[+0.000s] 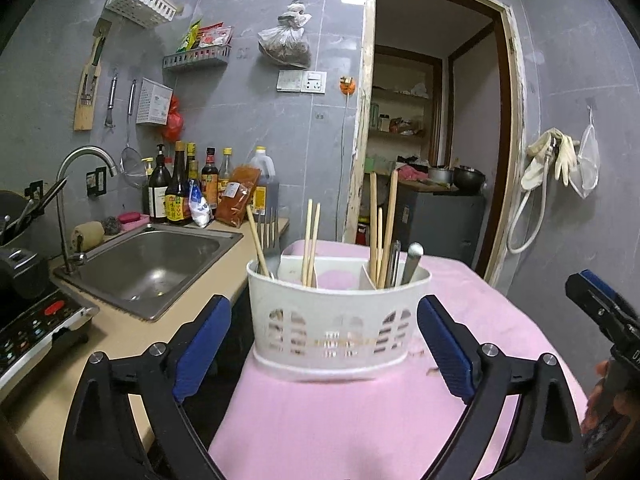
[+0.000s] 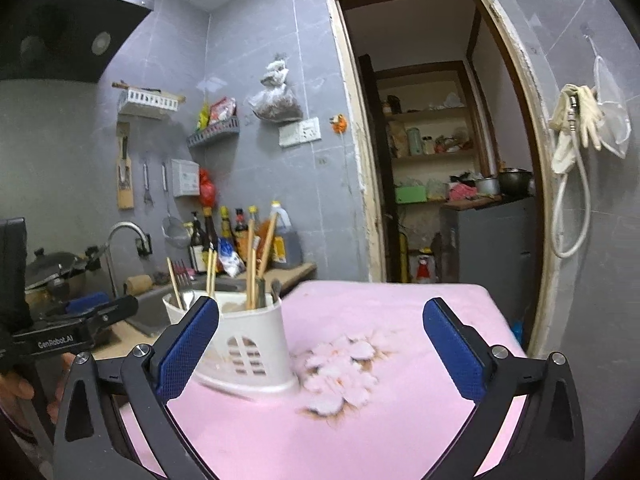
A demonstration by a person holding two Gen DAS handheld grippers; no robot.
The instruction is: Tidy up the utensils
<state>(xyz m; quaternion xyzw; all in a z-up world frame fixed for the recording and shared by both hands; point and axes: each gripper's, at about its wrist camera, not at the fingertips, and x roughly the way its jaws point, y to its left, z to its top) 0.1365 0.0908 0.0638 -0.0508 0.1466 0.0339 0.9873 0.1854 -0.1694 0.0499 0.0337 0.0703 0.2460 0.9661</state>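
We see the pink cloth-covered table [image 1: 340, 420] bearing the white slotted plastic utensil caddy [image 1: 336, 320]; our left gripper [image 1: 324, 344], spread wide, flanks it. Our right gripper [image 2: 320, 344] gapes empty. Bottle labels are unreadable; "GenRobot.AI" shows.

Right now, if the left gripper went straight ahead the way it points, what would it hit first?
The white utensil holder: it stands centred just ahead of the open left gripper, on the pink cloth. Depth is unclear, but nothing shows in between.

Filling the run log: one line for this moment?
left hand-held gripper: open, facing utensil caddy | right hand-held gripper: open, empty | caddy on pink cloth
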